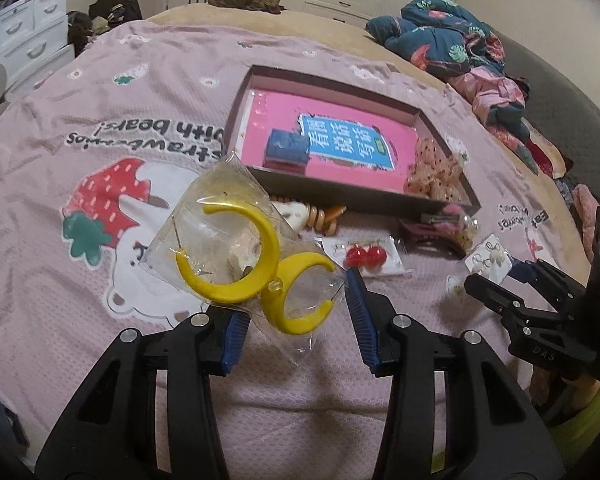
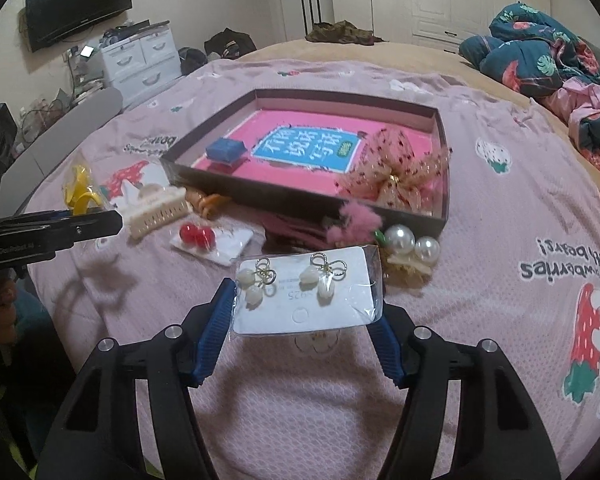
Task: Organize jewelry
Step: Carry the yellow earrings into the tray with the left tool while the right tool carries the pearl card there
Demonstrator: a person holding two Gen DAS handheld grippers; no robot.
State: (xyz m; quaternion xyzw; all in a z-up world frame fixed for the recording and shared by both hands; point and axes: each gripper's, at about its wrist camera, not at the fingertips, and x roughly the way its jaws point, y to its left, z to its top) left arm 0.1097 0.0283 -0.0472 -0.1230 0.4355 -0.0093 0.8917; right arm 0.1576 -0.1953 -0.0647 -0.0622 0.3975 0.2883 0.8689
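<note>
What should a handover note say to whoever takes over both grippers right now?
Left gripper: shut on the bagged yellow hoop earrings, lifted.
Right gripper: shut on the pearl earring card, lifted.
Done: blue ring box and lace bow lie in the tray.
Left: red ball earrings, cream claw clip, pearl clip, pink fluffy clip on the bedspread.

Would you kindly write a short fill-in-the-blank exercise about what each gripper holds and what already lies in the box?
1. The left gripper holds a clear bag of ____ hoop earrings.
2. The right gripper holds a white card of earrings by its two ____ edges.
3. The small blue case lies ____ the dark box.
4. The red ball earrings lie on the ____, outside the box.

Missing words: yellow; side; inside; bedspread
</note>
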